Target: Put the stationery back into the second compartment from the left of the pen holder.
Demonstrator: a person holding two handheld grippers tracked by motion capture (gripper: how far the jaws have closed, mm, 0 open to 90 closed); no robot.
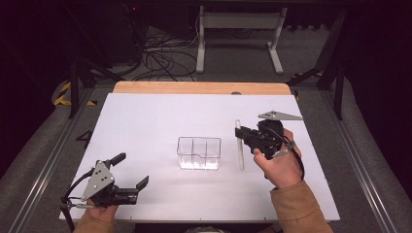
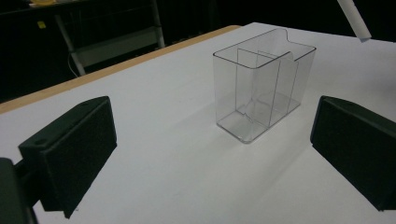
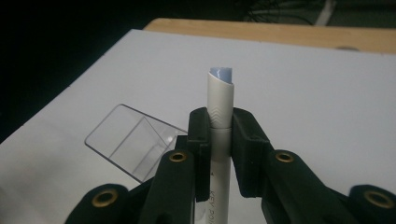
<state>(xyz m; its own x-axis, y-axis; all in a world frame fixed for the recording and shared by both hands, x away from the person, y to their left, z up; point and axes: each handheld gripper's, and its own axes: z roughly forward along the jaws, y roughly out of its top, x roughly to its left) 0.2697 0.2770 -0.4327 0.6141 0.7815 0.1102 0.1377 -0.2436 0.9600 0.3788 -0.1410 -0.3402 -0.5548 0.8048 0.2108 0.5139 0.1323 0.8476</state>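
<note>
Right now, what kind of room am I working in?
Likely a lab or recording workshop: a white-topped table, loose cables on the floor, and a bare metal desk frame behind it.

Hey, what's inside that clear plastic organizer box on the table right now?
Nothing: the clear organizer box holds just its own transparent dividers. Its walls hide nothing. The white pen is clamped in the right gripper, outside the box.
</note>
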